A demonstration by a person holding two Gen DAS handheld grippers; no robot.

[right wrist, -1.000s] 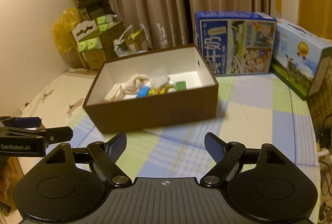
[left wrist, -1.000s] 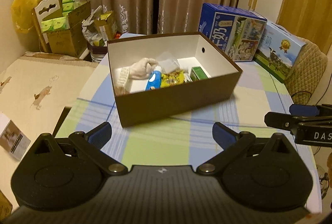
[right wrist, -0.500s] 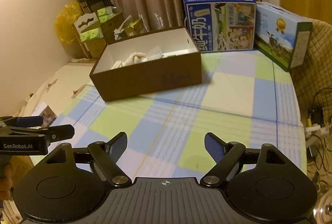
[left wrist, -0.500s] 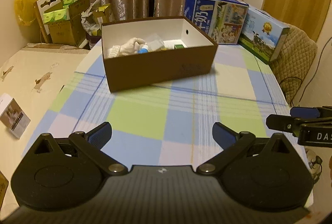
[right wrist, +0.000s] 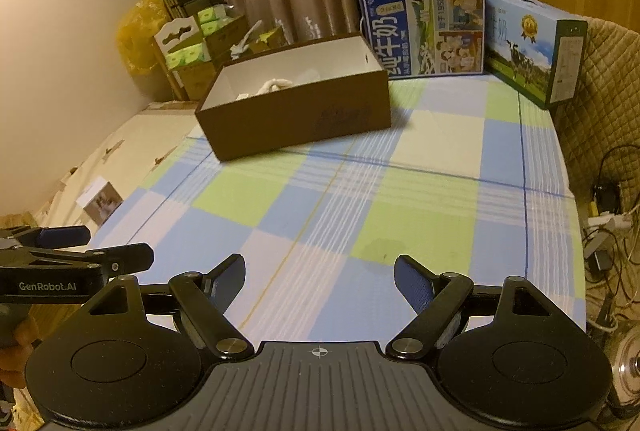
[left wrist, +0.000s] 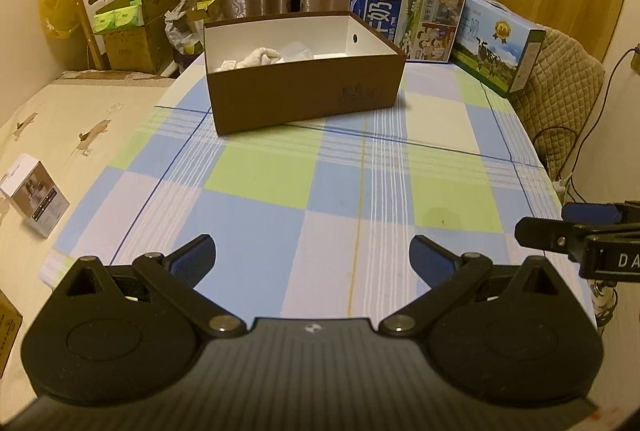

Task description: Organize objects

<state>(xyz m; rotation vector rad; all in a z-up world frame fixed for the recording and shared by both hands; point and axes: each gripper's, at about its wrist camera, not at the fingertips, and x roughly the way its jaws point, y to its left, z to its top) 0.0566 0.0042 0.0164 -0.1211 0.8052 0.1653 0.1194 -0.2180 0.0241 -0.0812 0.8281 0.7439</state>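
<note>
A brown open box (left wrist: pixel 304 95) (right wrist: pixel 296 119) with a white inside stands at the far end of the checked tablecloth (left wrist: pixel 320 183) (right wrist: pixel 360 199). A white cloth (left wrist: pixel 260 56) (right wrist: pixel 276 85) and a few small items show over its rim; the rest of its contents is hidden by the front wall. My left gripper (left wrist: pixel 312 256) is open and empty, held over the near part of the table. My right gripper (right wrist: pixel 319 271) is open and empty too, level with it on the right. Each gripper shows side-on in the other's view.
Two blue milk cartons (left wrist: pixel 408 19) (right wrist: pixel 536 47) stand behind and right of the box. A small white box (left wrist: pixel 34 195) lies on the beige surface to the left. A quilted chair (left wrist: pixel 560 87), cables (right wrist: pixel 608 215), stacked cardboard boxes (left wrist: pixel 136 27) and curtains ring the table.
Both grippers have drawn back from the brown box toward the table's near edge. The box looks smaller and farther, and less of its contents shows. Both stayed open.
</note>
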